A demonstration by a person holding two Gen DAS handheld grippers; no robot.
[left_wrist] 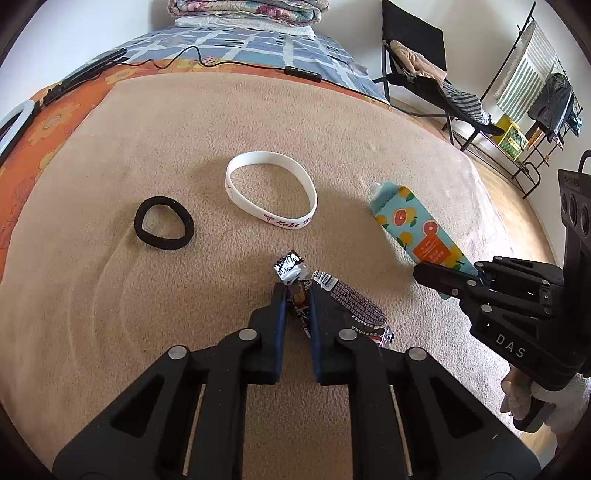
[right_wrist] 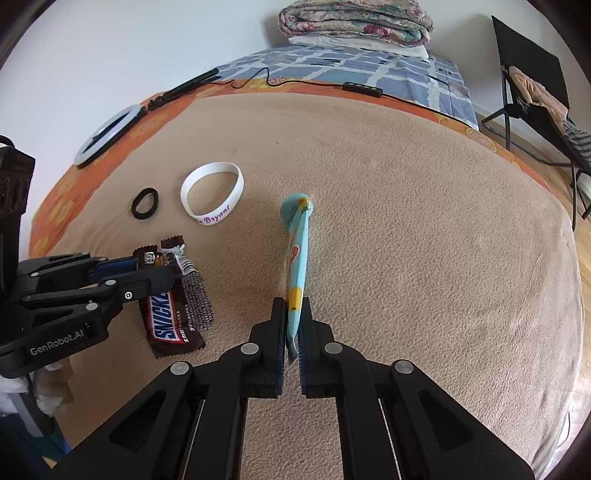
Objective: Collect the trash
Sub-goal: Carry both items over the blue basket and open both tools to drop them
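Nearest in the left wrist view, the left gripper (left_wrist: 297, 295) is clamped on a Snickers wrapper (left_wrist: 295, 275), its two fingers pressed against the wrapper's sides so that the crumpled silver end sticks out just past the fingertips. In the right wrist view the same wrapper (right_wrist: 170, 314) lies flat on the tan blanket (right_wrist: 406, 240), its brown body trailing toward the near left while the left gripper (right_wrist: 155, 271) bites its far end from the left. To the right, the right gripper (right_wrist: 293, 314) is closed on a pale blue tube (right_wrist: 297, 251) printed with citrus fruit; it pinches the tube's flat near end, and the tube runs away from the fingertips with its rounded far end resting on the blanket. From the left wrist view that tube (left_wrist: 413, 225) lies to the right of the wrapper, its near end caught in the right gripper (left_wrist: 448, 280) that enters from the right edge. Farther off, a white wristband (left_wrist: 271, 195) and a black hair tie (left_wrist: 163, 222) to its left lie on the blanket, both apart from the grippers. Beyond the blanket lie an orange sheet (right_wrist: 110, 147), a ring light (right_wrist: 107, 134) at the far left, a black cable (left_wrist: 221, 62) and folded quilts (right_wrist: 354, 22).
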